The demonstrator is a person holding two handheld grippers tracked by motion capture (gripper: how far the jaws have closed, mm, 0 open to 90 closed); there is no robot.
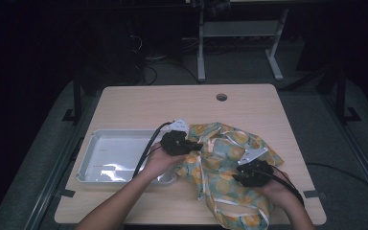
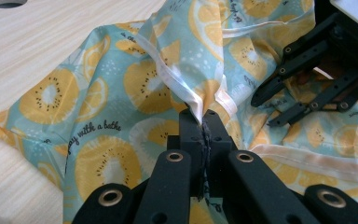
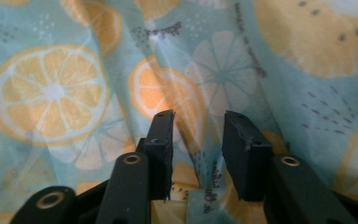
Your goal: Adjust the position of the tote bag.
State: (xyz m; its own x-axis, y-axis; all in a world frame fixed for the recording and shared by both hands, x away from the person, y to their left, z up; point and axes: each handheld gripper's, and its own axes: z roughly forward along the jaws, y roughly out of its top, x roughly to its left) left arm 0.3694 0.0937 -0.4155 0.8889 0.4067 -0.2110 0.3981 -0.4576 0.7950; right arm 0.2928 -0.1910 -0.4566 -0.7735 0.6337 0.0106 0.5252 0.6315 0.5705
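A crumpled pale-blue cloth printed with orange citrus slices and edged in cream binding (image 1: 225,167) lies on the right half of the light wooden table (image 1: 172,103), its lower corner hanging over the near edge. Beside it on the left sits a shallow white plastic tray (image 1: 92,143).

The left gripper (image 1: 199,145) is clenched tight on the cloth: in the left gripper view its two black jaws meet on a raised fold of the cream-bound hem (image 2: 186,95), and the fabric is drawn up into a small peak right at the fingertips (image 2: 192,122), falling away on both sides. That pinch sits near the cloth's upper left part, just beside the tray's right end.

The right gripper (image 1: 242,176) rests low over the middle of the cloth, near the person's right hand (image 1: 280,189). In the right gripper view its jaws stand apart with a clear gap; the printed fabric lies flat beyond and under the fingertips (image 3: 162,133), with a little showing low in the gap, though I see no pinch. It points towards the left one from close by.
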